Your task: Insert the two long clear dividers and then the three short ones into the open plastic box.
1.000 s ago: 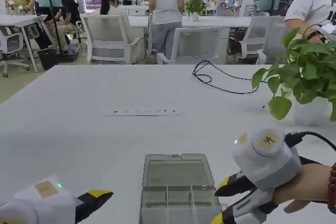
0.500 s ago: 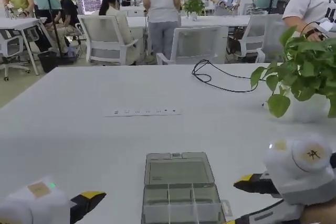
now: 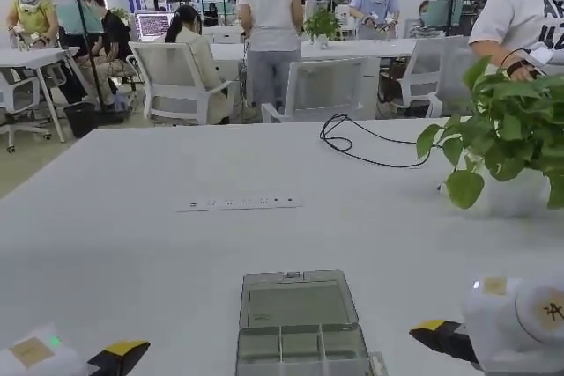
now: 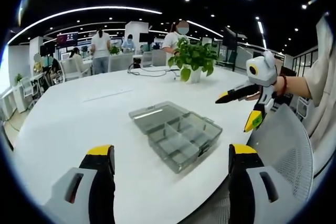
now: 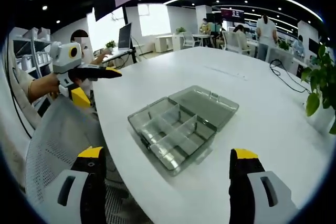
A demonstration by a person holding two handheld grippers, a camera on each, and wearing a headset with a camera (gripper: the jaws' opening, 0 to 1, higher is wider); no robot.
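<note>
The clear plastic box (image 3: 300, 341) lies open at the near edge of the white table, its lid (image 3: 298, 303) folded flat away from me. Clear dividers stand inside the tray (image 4: 181, 137) and split it into several compartments (image 5: 170, 129). My left gripper (image 3: 122, 356) is low at the left, apart from the box, open and empty. My right gripper (image 3: 441, 337) hangs to the right of the box, also open and empty. Each gripper view has its own yellow-tipped jaws spread wide, left (image 4: 170, 153) and right (image 5: 168, 153), and across the box the other gripper, right (image 4: 236, 114) and left (image 5: 97, 85).
A potted green plant (image 3: 502, 138) stands at the right of the table. A black cable (image 3: 370, 143) loops behind it, and a flush power strip (image 3: 238, 203) sits mid-table. A grey mesh chair back (image 4: 283, 145) is near the table's edge. People and chairs are beyond the table.
The right gripper has drawn back from the box's right side, to the right and lower in the head view. The left gripper has sunk lower. The head camera has tilted slightly.
</note>
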